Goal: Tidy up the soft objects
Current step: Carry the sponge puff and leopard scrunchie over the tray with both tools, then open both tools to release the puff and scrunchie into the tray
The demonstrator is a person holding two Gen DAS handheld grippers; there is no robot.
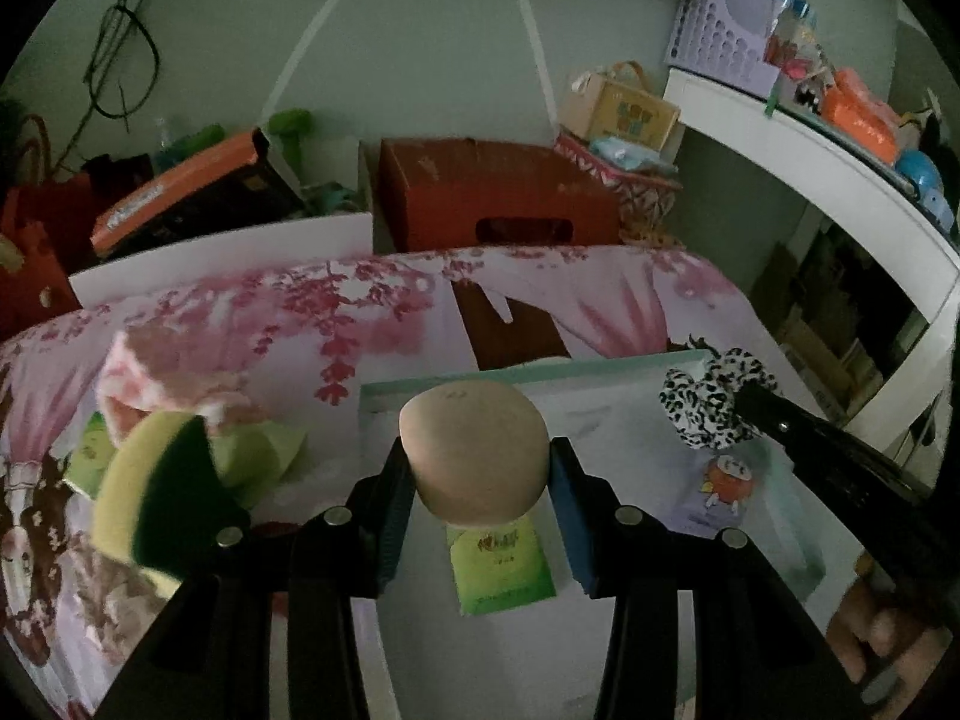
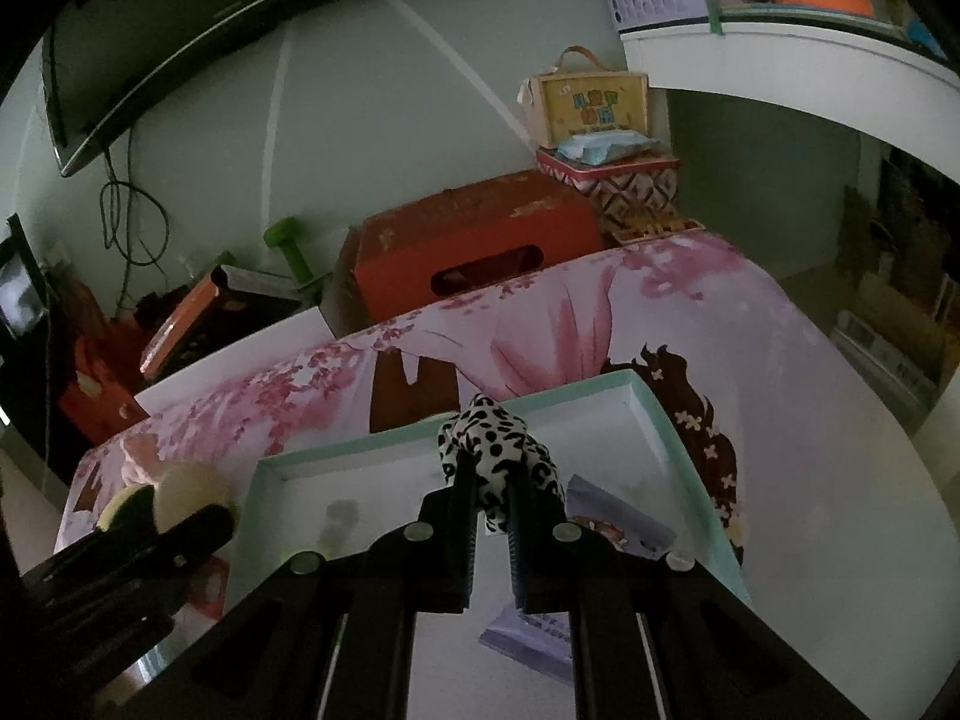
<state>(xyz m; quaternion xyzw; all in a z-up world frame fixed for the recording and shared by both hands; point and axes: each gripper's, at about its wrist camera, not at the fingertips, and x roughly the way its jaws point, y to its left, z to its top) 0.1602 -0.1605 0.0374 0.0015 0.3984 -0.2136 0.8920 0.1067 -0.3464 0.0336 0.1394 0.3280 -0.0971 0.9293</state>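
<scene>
Left hand-held gripper (image 1: 480, 480) clamps one round beige foam puff (image 1: 475, 456) above the mint-rimmed white box (image 2: 654, 414). Right hand-held gripper (image 2: 492, 510) pinches one black-and-white spotted fabric scrunchie (image 2: 495, 450) over that box. Left, outside it: one yellow-green sponge (image 1: 159, 495).

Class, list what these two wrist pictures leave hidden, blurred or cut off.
- Left wrist view: green packet, top hidden by beige ball in left tongs.
- Left wrist view: sponge blurred.
- Right wrist view: purple packet partly behind right tongs and spotted scrunchie.
</scene>
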